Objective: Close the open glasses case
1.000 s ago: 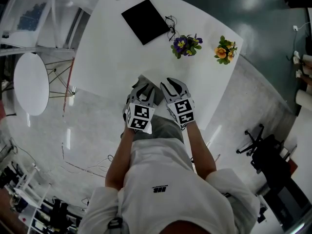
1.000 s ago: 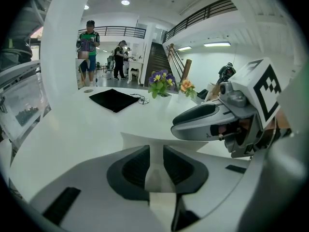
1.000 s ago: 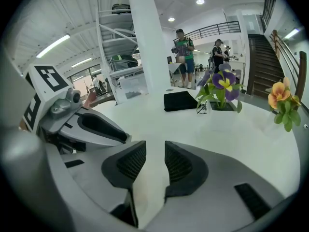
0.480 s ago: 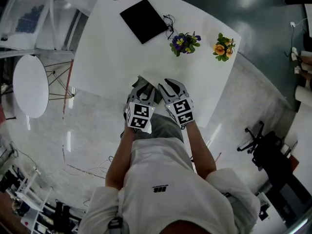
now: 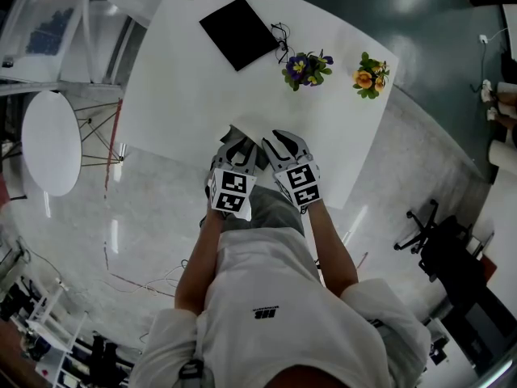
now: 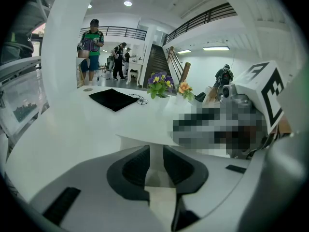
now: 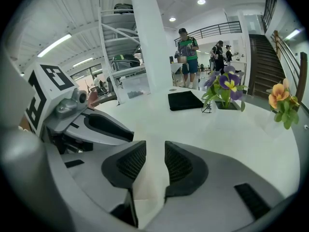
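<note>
The left gripper (image 5: 236, 142) and the right gripper (image 5: 279, 140) sit side by side over the near part of the white table (image 5: 186, 95), both tilted down toward it. Each has its jaws drawn almost together, leaving only a narrow slit. Only pale surface shows through the slits, and neither gripper holds anything that can be made out. Just past the left gripper's tips lies a flat white thing with a shadowed front edge, apparently the glasses case (image 5: 245, 131). It is white on white and hard to read, so whether it is open cannot be told. Farther back on the table lie a black pad (image 5: 240, 33) with a thin cord (image 5: 282, 35) beside it, then purple flowers (image 5: 305, 69) and orange flowers (image 5: 371, 77). People (image 6: 91, 47) stand in the hall beyond.
</note>
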The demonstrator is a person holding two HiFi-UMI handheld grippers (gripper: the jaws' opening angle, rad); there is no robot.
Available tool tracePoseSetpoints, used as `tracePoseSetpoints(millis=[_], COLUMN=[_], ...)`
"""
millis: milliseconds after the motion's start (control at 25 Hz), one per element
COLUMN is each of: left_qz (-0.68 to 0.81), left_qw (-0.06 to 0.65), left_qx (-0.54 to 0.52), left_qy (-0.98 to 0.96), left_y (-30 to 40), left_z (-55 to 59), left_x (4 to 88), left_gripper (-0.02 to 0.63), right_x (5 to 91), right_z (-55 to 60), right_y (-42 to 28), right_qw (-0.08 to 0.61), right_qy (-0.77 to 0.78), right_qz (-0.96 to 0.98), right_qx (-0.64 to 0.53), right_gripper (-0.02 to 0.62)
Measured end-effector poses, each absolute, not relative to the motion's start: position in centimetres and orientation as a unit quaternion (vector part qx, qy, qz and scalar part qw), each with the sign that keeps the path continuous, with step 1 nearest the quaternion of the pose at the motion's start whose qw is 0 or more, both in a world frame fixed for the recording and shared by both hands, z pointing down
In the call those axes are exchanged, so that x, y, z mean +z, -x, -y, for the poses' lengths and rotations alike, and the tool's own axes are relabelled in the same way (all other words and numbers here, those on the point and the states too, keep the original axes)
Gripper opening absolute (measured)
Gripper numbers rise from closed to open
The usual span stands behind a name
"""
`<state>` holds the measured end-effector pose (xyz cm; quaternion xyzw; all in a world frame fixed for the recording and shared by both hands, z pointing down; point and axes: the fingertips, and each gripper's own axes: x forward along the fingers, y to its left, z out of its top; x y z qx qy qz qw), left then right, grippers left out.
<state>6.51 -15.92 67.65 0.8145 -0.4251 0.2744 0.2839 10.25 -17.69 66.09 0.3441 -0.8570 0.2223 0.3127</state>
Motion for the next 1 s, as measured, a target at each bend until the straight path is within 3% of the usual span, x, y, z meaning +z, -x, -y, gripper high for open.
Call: tracePoseSetpoints(millis=[1000], left_qz=[0.41], left_qw=[0.284], left_qx=[0.28], left_qy=[-0.82], left_y=[-5.4], left_z=[14.3], left_x=[67.7], left_gripper=[0.1], right_x=[65.6], right_z=[16.0], right_y=[-8.8], right_qw=[0.312], right_qy=[-0.353], right_qz=[0.852], right_qx=[0.228], right_gripper=[0.124])
